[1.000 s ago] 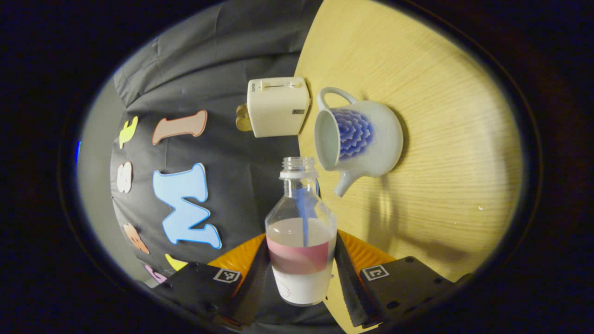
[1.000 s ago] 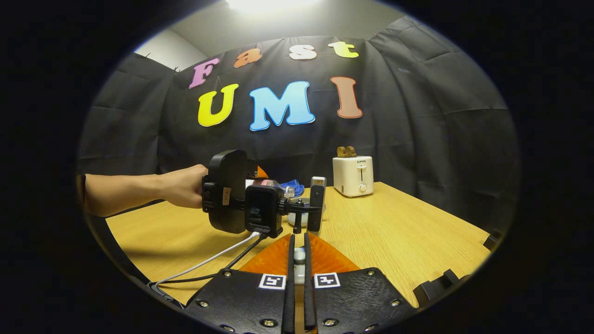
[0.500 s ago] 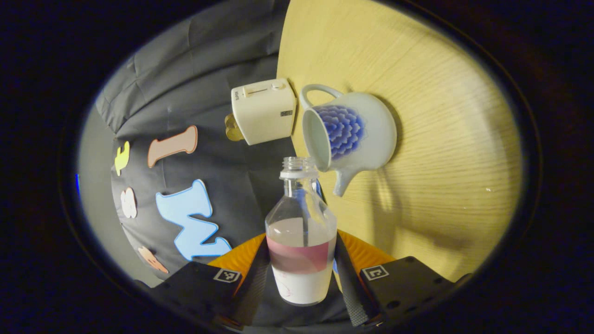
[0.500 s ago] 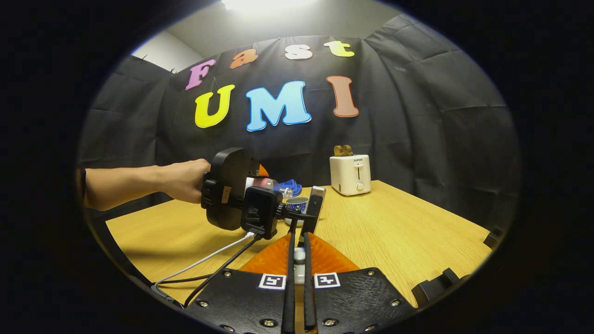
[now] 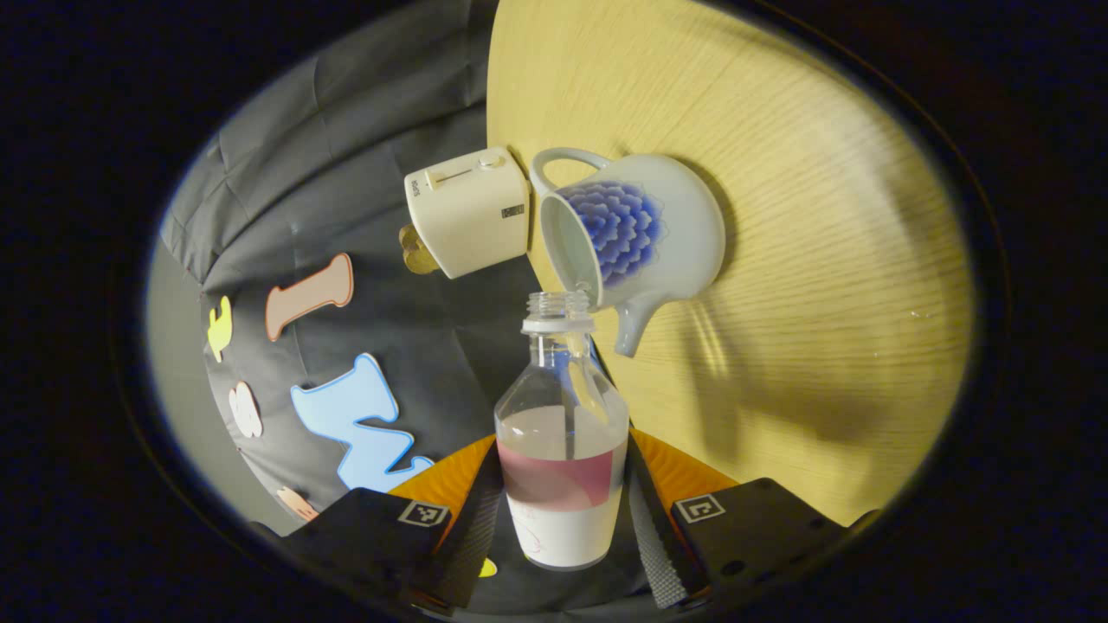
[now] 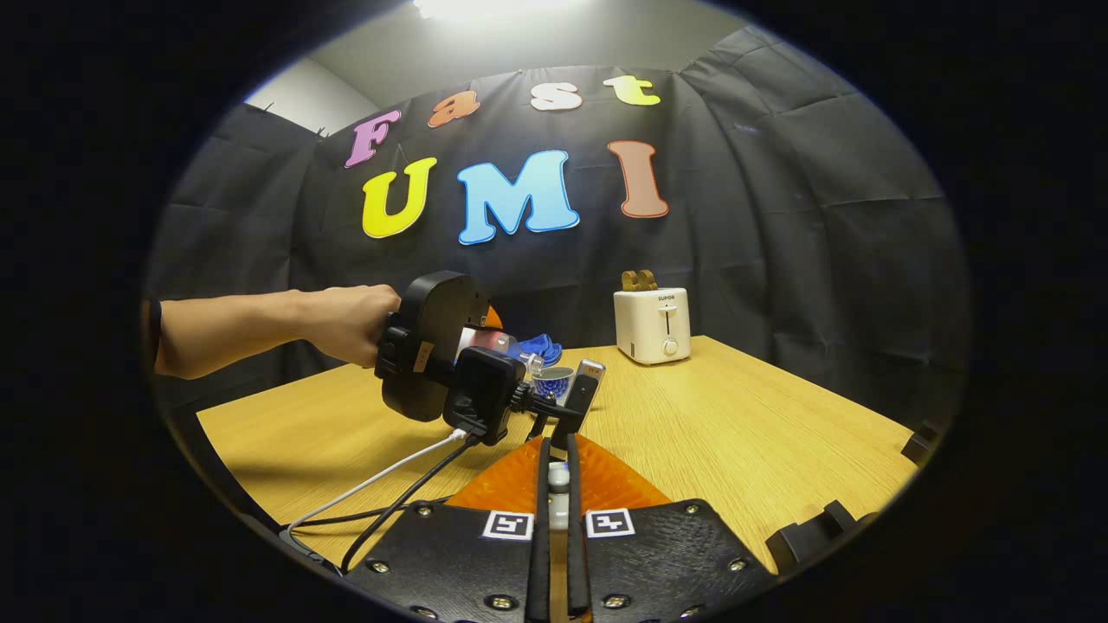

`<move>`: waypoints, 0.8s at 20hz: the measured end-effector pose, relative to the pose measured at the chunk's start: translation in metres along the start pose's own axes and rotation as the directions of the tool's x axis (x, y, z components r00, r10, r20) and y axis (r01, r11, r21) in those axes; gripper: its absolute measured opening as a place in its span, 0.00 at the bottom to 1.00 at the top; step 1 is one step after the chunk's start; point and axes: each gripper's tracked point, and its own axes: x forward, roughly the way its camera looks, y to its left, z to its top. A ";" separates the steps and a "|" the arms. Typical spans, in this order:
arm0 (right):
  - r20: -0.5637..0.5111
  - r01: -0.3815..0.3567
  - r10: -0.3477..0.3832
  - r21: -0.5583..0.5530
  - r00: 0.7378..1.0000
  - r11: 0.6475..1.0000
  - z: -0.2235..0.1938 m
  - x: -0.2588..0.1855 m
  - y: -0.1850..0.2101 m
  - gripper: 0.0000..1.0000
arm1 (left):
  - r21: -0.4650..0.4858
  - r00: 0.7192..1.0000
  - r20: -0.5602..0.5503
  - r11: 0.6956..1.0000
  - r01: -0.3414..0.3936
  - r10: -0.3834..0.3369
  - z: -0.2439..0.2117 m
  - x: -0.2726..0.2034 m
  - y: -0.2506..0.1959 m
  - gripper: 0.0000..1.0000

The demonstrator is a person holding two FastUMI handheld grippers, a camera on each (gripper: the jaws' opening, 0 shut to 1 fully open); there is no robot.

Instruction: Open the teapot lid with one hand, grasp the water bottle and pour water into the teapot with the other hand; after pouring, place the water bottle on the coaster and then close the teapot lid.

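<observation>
On the worktop (image 5: 779,216) the teapot (image 5: 658,234) stands open beside the toaster (image 5: 467,212). The left tongs (image 5: 563,528) are clamped on the bottle (image 5: 561,450), tipped with its mouth at the pot's rim. Tilted too fast, water could miss the opening. The right tongs (image 6: 554,519) are nearly together on something small, probably the lid. Since a second ago, the bottle's mouth has closed on the rim.

toaster (image 6: 652,324): white, stands at the far edge of the table
table (image 6: 744,433): light wood
cables (image 6: 389,484): one white, one black, over the table
</observation>
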 end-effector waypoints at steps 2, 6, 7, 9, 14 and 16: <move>-0.002 0.001 -0.001 0.002 1.000 1.000 -0.001 0.000 -0.001 0.08 | 0.023 1.000 0.002 1.000 -0.007 0.007 0.000 0.000 0.005 0.86; 0.000 0.001 -0.001 0.000 1.000 1.000 0.000 0.000 -0.002 0.07 | 0.065 1.000 0.000 0.998 -0.006 0.006 0.000 -0.001 0.010 0.86; 0.001 0.000 0.000 0.000 1.000 1.000 0.000 0.000 -0.002 0.07 | 0.079 1.000 -0.001 0.997 -0.005 0.006 -0.001 -0.002 0.011 0.86; 0.008 -0.001 0.001 0.005 1.000 1.000 0.002 0.000 -0.002 0.08 | 0.099 1.000 -0.001 0.995 -0.001 0.002 0.000 -0.001 0.012 0.86; 0.005 -0.001 0.001 0.003 1.000 1.000 0.001 0.000 -0.004 0.07 | 0.139 1.000 0.013 0.990 -0.011 0.010 0.005 -0.006 0.017 0.86; 0.005 0.000 0.000 0.001 1.000 1.000 0.001 0.000 -0.005 0.07 | 0.154 1.000 0.014 0.988 -0.018 0.016 0.006 -0.007 0.020 0.86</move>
